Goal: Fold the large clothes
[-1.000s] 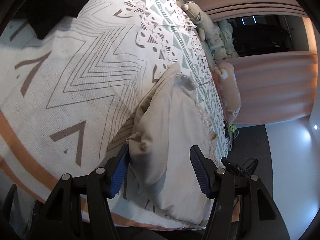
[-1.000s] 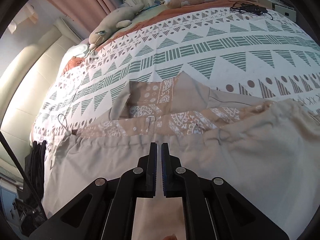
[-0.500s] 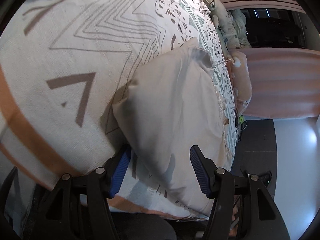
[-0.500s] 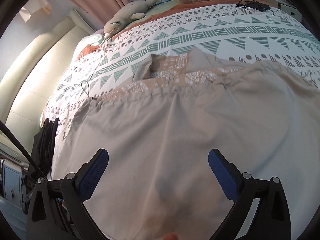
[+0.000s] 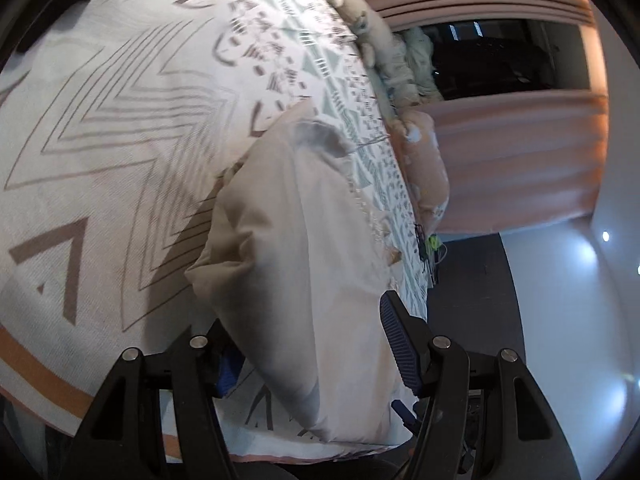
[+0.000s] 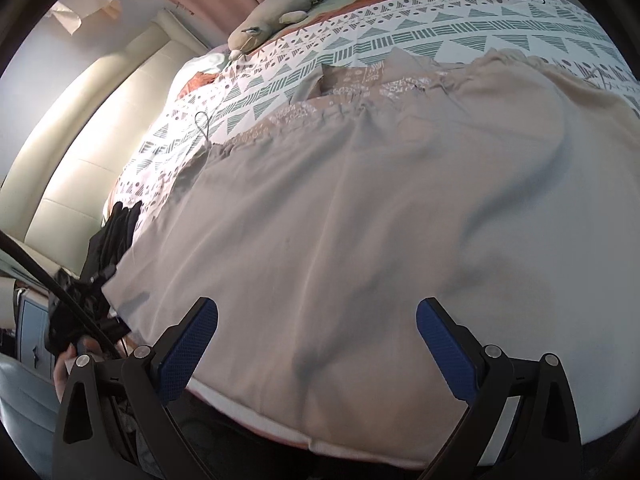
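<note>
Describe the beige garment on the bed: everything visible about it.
The beige garment is a large piece of thin, plain woven-looking cloth lying spread across the patterned bedspread, reaching the near bed edge. Its far end has a gathered seam, a band with a white print on tan, and a thin cord loop. It is softly creased. From the left wrist view its near edge lies doubled between the open fingers of the left gripper. The right gripper hovers open above it; contact cannot be told.

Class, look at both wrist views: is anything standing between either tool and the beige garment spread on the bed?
Nothing visible does. The right tool is open directly over the beige garment. The left tool is open with the same cloth already bulging between its fingers. The black clothing lies off to the side.
</note>
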`<action>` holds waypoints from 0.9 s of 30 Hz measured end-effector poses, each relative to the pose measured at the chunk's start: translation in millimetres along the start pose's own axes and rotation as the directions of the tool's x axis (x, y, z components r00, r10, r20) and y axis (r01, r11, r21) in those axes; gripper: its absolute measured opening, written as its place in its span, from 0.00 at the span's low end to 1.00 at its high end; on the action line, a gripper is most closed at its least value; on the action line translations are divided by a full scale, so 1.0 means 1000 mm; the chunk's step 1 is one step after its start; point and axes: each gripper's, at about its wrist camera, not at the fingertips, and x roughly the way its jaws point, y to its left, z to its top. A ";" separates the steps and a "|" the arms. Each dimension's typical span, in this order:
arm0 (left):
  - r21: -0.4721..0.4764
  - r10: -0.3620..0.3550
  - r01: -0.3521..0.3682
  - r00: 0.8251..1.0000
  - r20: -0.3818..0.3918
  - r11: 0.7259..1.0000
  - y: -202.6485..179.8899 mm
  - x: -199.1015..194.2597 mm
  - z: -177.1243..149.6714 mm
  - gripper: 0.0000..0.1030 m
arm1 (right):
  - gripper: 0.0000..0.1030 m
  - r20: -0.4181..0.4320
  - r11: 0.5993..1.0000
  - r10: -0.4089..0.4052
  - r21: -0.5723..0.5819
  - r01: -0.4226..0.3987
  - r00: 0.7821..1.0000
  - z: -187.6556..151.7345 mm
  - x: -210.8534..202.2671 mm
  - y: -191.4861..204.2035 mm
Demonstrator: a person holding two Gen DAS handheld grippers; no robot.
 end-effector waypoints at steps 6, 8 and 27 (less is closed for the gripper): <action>0.014 0.112 -0.112 0.993 -0.018 0.994 0.007 0.013 0.003 0.60 | 0.63 -0.027 1.000 -0.006 0.017 0.007 1.000 -0.031 -0.005 0.007; 0.009 0.153 -0.153 0.988 -0.025 0.988 0.012 0.015 0.002 0.60 | 0.59 -0.025 1.000 -0.026 -0.003 0.026 0.999 -0.038 -0.009 0.014; -0.050 0.206 -0.206 0.979 -0.012 0.977 0.029 0.027 0.005 0.29 | 0.42 -0.019 0.960 -0.260 -0.110 0.256 0.965 -0.035 0.044 0.056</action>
